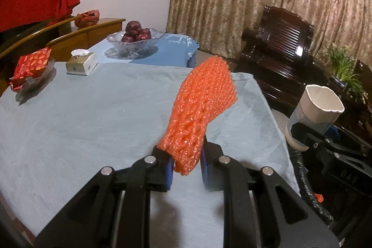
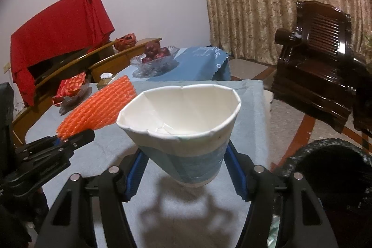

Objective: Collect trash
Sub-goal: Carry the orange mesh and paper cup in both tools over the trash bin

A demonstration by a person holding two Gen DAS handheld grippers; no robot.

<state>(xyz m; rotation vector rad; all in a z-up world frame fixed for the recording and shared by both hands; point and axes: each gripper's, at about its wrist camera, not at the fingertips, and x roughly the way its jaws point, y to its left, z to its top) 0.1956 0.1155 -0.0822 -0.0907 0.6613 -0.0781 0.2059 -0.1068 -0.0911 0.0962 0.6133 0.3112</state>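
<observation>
So the left gripper has its jaws clamped on the bottom end of an orange foam net, the kind fruit comes wrapped in. Its long axis runs up and a bit to the right, away from the jaws, and it's held clear above the table.

The right gripper is squeezed onto a paper cup, white inside with a blue band outside, rim crumpled and dented, looks empty.

The thing that matters next, I'd guess: the black bin sits in the lower right of the right wrist view, just off the table edge. The cup is right beside it, so the right hand looks nearer and the net has further to travel. In the left view the bin is at the lower right, mostly hidden behind the other gripper, so hard to say how full it is.

Upper left of the table: red wrapper on a dish, tissue box.
</observation>
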